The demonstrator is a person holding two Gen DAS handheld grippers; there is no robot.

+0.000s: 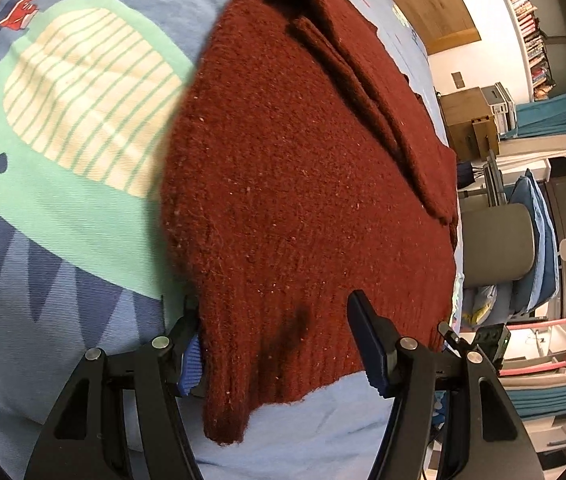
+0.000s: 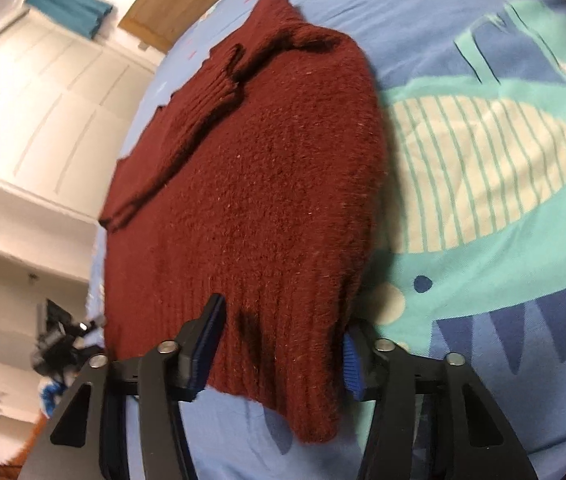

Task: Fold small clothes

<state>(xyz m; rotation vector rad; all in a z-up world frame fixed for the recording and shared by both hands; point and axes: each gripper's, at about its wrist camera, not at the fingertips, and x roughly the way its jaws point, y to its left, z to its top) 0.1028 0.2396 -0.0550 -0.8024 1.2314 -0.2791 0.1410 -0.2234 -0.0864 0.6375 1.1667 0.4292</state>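
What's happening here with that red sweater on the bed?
A person is folding a dark red knitted sweater with two handheld grippers instead of bare hands. It lies on a blue bedsheet printed with a cartoon sea creature, its sleeves already folded in across the body. The left gripper and the right gripper each straddle a corner of the ribbed bottom hem, one finger above the knit and one below. The jaws are not clamped yet, and the hem lies on the sheet.

A dark red knitted sweater (image 1: 303, 184) was seen on a blue sheet (image 1: 83, 288) printed with a green, cream-striped whale (image 2: 483, 168).
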